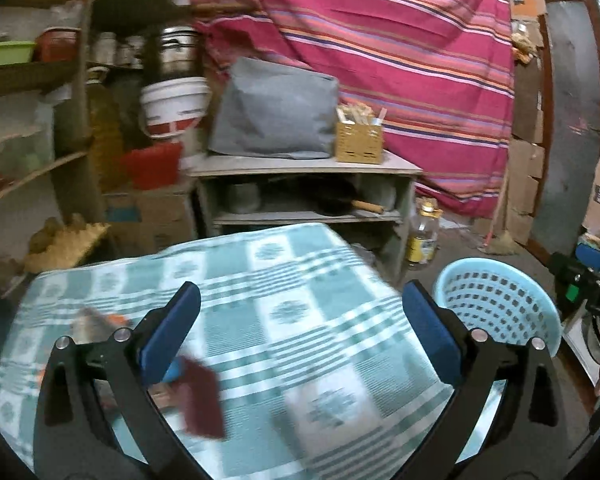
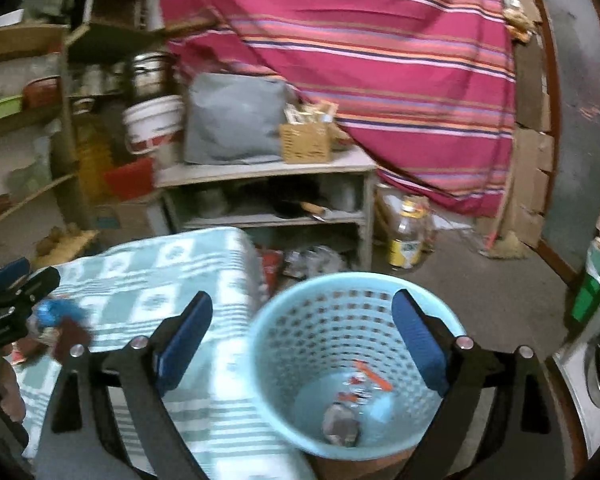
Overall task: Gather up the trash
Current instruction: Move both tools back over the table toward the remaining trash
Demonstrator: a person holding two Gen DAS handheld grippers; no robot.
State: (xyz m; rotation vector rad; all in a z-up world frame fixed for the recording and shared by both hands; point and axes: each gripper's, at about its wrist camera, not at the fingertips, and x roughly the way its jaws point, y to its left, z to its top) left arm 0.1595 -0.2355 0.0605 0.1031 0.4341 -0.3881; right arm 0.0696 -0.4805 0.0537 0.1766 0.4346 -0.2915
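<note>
A light blue perforated trash basket (image 2: 300, 364) stands on the floor right of the table; it also shows in the left wrist view (image 1: 500, 304). Inside lie a grey crumpled scrap (image 2: 340, 424) and orange-red bits (image 2: 370, 378). My right gripper (image 2: 302, 340) is open and empty above the basket's rim. My left gripper (image 1: 300, 332) is open over the green checked tablecloth (image 1: 300, 344). A dark red wrapper (image 1: 202, 400) lies by its left finger, with a blue scrap (image 1: 174, 370) beside it. More trash (image 1: 96, 324) lies at the table's left, blurred.
A low shelf unit (image 1: 308, 168) with a grey cushion (image 1: 276, 112) and a woven box (image 1: 358, 142) stands behind the table. An oil bottle (image 1: 422, 236) sits on the floor. A striped red cloth (image 1: 400, 60) hangs behind. Cluttered shelves (image 1: 28, 120) are at left.
</note>
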